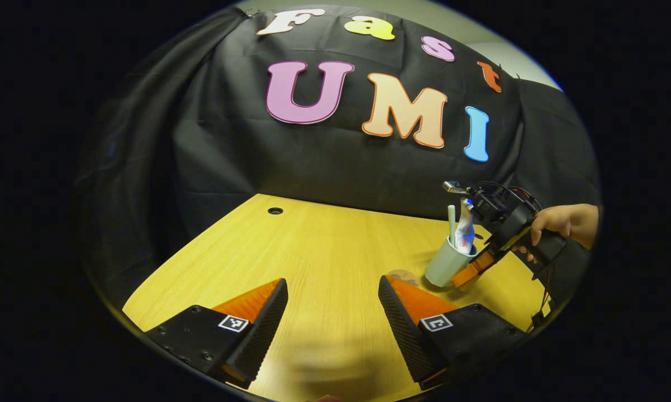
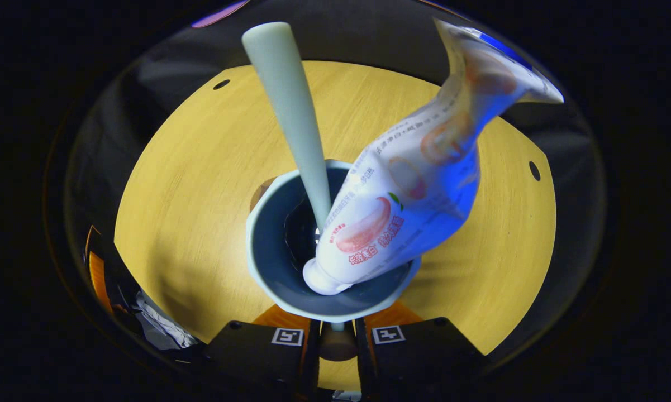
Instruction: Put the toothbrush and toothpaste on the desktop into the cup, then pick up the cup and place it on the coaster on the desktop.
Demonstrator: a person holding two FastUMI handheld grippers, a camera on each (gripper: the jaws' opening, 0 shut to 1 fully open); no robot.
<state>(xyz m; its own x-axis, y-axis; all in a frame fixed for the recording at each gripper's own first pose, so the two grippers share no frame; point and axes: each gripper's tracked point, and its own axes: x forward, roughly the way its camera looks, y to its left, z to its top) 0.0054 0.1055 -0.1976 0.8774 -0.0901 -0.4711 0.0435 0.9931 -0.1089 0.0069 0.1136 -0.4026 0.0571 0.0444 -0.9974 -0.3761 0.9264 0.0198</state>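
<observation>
The cup [image 2: 290, 262] is tilted, its rim pinched between the jaws of the right gripper [image 2: 335, 338], which are closed on its wall. Inside it stand the toothbrush [image 2: 290, 100], handle up, and the toothpaste [image 2: 413, 184], cap down against the cup's bottom. From the left gripper view, the cup [image 1: 446, 262] sits far to the right on the wooden tabletop [image 1: 313, 251], leaning, with a hand [image 1: 564, 223] holding the right gripper [image 1: 469, 273] against it. A round coaster [image 1: 401, 275] lies just beside the cup's base. The left gripper [image 1: 332, 312] hangs over bare tabletop, jaws wide apart, nothing between them.
</observation>
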